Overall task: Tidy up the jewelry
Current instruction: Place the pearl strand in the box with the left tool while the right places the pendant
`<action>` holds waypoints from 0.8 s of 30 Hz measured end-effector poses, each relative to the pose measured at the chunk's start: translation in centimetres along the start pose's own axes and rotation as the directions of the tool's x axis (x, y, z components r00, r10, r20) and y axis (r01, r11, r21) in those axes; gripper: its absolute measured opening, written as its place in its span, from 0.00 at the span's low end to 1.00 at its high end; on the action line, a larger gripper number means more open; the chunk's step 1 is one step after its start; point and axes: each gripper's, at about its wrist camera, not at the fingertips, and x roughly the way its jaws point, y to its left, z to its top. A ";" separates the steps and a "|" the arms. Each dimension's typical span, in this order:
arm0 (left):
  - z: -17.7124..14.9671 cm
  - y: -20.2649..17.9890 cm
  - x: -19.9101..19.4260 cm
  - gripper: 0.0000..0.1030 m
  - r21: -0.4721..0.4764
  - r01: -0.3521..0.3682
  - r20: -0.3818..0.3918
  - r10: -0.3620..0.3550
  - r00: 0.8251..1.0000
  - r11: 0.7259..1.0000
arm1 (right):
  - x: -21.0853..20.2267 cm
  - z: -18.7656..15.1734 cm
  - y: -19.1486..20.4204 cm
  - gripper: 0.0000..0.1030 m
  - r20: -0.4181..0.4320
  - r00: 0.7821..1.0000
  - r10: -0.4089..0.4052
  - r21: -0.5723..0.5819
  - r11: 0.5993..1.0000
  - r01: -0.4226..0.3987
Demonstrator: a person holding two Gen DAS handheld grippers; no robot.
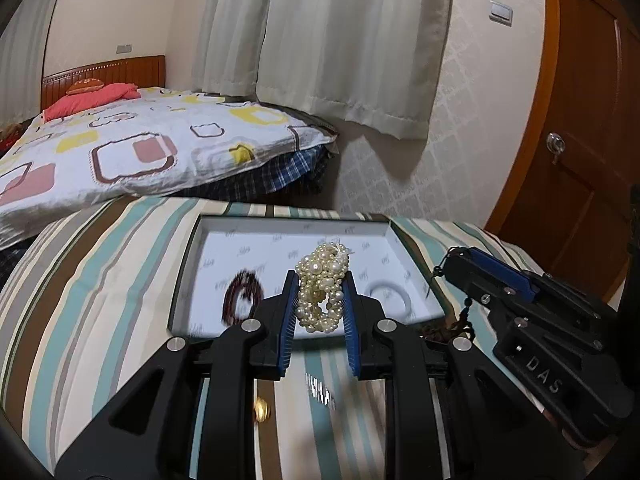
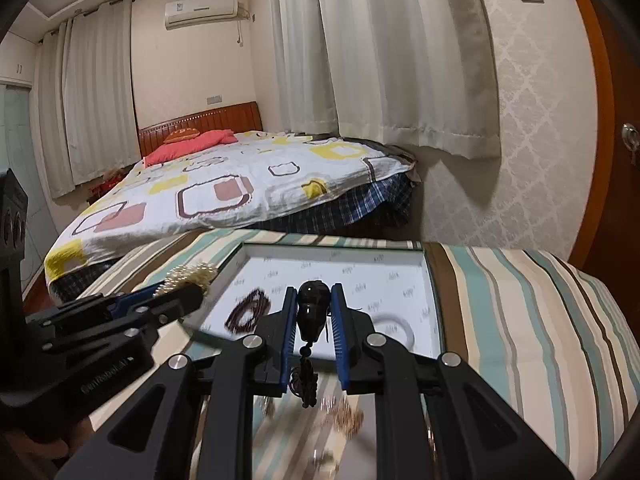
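Pearls fill the left wrist view: the left tool (image 1: 319, 300) pinches a bunched pearl bracelet (image 1: 322, 286) between its blue pads, held in the air above the near edge of a shallow white tray (image 1: 280, 232). The tray lies on a striped cloth (image 1: 100, 264) that covers the surface. Inside the tray, a dark red bead bracelet (image 1: 242, 298) lies toward its left side and a white bangle (image 1: 390, 294) toward its right side, both blurred. The right tool (image 1: 460, 266) shows at the right edge of this view, near the tray's right edge, with a dark tassel hanging below it. On the cloth below the left tool, a small gold item (image 1: 262, 408) and a pale chain (image 1: 320, 390) are blurred. In the right wrist view, the right tool (image 2: 314, 320) is clamped on a dark rounded pendant (image 2: 314, 308), whose knotted dark tassel (image 2: 305, 380) hangs down over the tray's (image 2: 340, 250) near edge. The red bead bracelet (image 2: 248, 310) and white bangle (image 2: 394, 328) lie in the tray beyond. The left tool (image 2: 188, 284) enters from the left with the pearls (image 2: 188, 274) in its grip, near the tray's left edge.
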 end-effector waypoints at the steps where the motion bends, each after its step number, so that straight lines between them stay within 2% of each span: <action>1: 0.5 0.0 0.9 0.20 0.002 -0.010 0.006 0.010 1.000 1.000 | 0.7 0.3 -0.1 0.17 0.003 1.000 -0.001 -0.004 1.000 0.001; 5: 1.4 0.4 4.1 0.20 0.001 -0.048 -0.005 0.048 0.999 0.999 | 4.0 0.7 -0.7 0.17 -0.018 1.000 0.008 0.006 1.000 -0.008; 13: -0.5 1.4 11.2 0.20 0.015 -0.090 -0.130 0.091 0.987 0.996 | 10.0 -1.6 -2.1 0.17 -0.141 0.989 0.044 0.050 0.998 -0.038; 17: -1.8 1.8 13.5 0.20 0.014 -0.090 -0.201 0.091 0.975 0.996 | 12.3 -2.6 -2.2 0.17 -0.202 0.978 0.050 0.042 0.998 -0.042; 24: -2.9 2.4 15.6 0.21 0.012 -0.095 -0.271 0.095 0.958 0.995 | 14.3 -3.5 -2.7 0.17 -0.271 0.961 0.047 0.037 0.999 -0.038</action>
